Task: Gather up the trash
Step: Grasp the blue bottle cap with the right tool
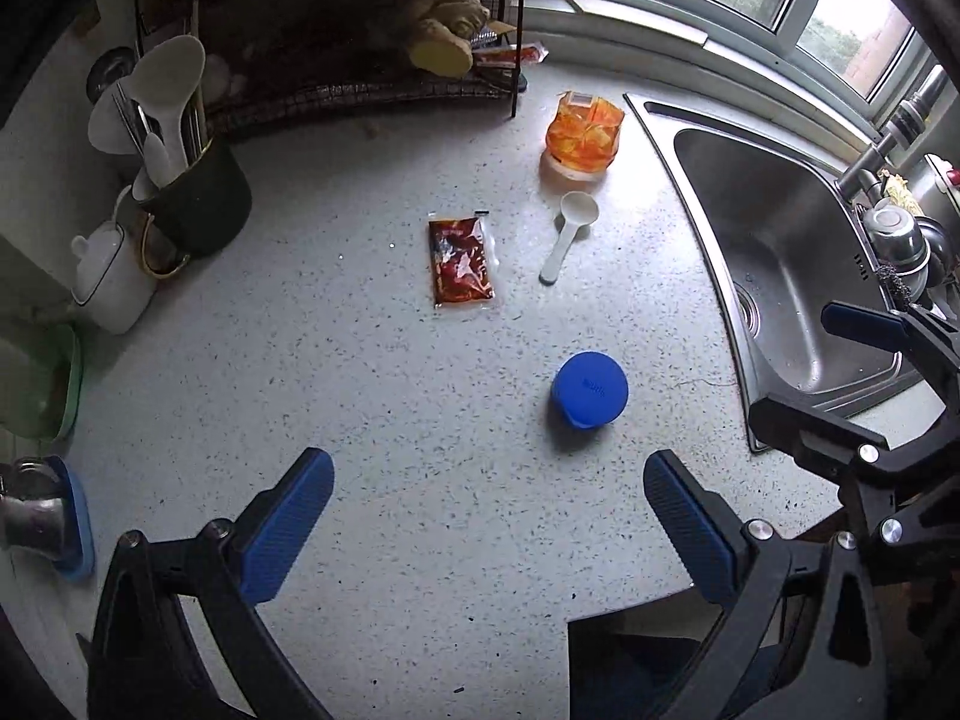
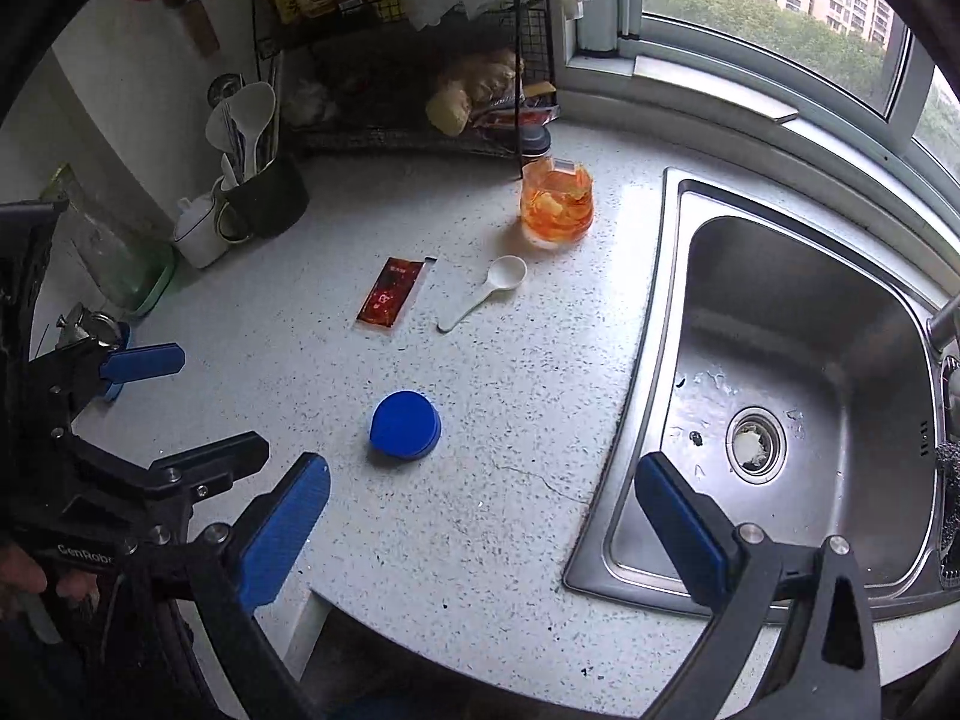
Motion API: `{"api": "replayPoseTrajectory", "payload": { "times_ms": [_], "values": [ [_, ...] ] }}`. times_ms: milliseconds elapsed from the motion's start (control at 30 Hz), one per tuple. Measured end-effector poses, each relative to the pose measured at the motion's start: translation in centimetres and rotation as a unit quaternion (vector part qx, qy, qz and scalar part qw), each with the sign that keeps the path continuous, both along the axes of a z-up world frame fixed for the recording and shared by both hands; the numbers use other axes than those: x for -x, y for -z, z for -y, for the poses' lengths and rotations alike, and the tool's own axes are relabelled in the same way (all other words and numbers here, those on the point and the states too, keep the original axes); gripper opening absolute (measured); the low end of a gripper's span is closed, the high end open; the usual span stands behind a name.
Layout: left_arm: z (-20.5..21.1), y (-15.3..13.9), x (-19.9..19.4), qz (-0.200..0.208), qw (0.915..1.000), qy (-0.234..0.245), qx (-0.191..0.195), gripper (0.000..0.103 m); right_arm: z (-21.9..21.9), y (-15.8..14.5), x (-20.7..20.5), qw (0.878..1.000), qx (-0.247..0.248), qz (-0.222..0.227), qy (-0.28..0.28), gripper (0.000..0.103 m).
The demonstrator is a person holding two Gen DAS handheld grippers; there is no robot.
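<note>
Nothing collected yet, by the look of it: red sauce packet [image 1: 462, 262] lying flat mid-counter, untouched, with the white plastic scoop [image 1: 567, 235] just beside it and the crumpled orange wrapper [image 1: 583, 138] further back near the sink corner. Blue lid [image 1: 589, 390] sitting closest, flat on the speckled countertop [image 1: 360, 390], apart from the rest. Four loose pieces then, all apart from one another, none held. Left gripper [image 1: 489, 516] spread wide, empty, hovering low over the near counter edge with the lid just ahead and slightly right of centre. Right gripper [image 2: 480, 510] equally wide and empty, straddling the line between counter and steel sink [image 2: 780, 360], lid ahead to its left. No bin or bag visible in either view, so destination unknown. Judging from this: task at the very start, everything left to do, lid the likeliest first pick. Behind, utensil holder [image 1: 198, 198] and wire rack [image 1: 360, 60] along the wall, probably not trash.
</note>
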State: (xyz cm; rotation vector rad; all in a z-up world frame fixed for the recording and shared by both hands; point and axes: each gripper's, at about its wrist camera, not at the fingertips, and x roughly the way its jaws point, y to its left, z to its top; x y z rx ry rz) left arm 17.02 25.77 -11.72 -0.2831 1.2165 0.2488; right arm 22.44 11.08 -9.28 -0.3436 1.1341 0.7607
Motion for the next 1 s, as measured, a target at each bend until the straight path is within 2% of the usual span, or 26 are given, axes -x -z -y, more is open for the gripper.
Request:
{"api": "replayPoseTrajectory", "payload": {
  "times_ms": [100,333,600,767,900,1000],
  "values": [
    [-1.7,1.8,0.4,-0.016,0.9997,-0.012,0.015,0.103,-1.9,1.6,-0.5,1.000,0.009,-0.023,-0.013,0.099],
    [-4.2,5.3,1.4,-0.046,0.9982,-0.035,0.014,0.103,-5.3,4.9,-0.6,0.997,0.034,-0.052,-0.045,0.098],
    [-6.4,7.6,3.1,-0.062,0.9958,-0.062,0.025,0.103,-6.8,7.7,-0.6,0.995,0.059,-0.066,-0.049,0.087],
    [-6.6,8.4,3.5,-0.070,0.9956,-0.059,0.020,0.103,-7.4,8.3,-0.1,0.993,0.075,-0.066,-0.055,0.069],
    [-6.7,8.5,3.9,-0.069,0.9956,-0.059,0.021,0.103,-8.0,8.3,0.7,0.994,0.078,-0.053,-0.062,0.064],
    [-6.7,8.4,3.9,-0.068,0.9958,-0.058,0.020,0.103,-8.9,8.1,1.5,0.993,0.085,-0.034,-0.068,0.051]
  ]
}}
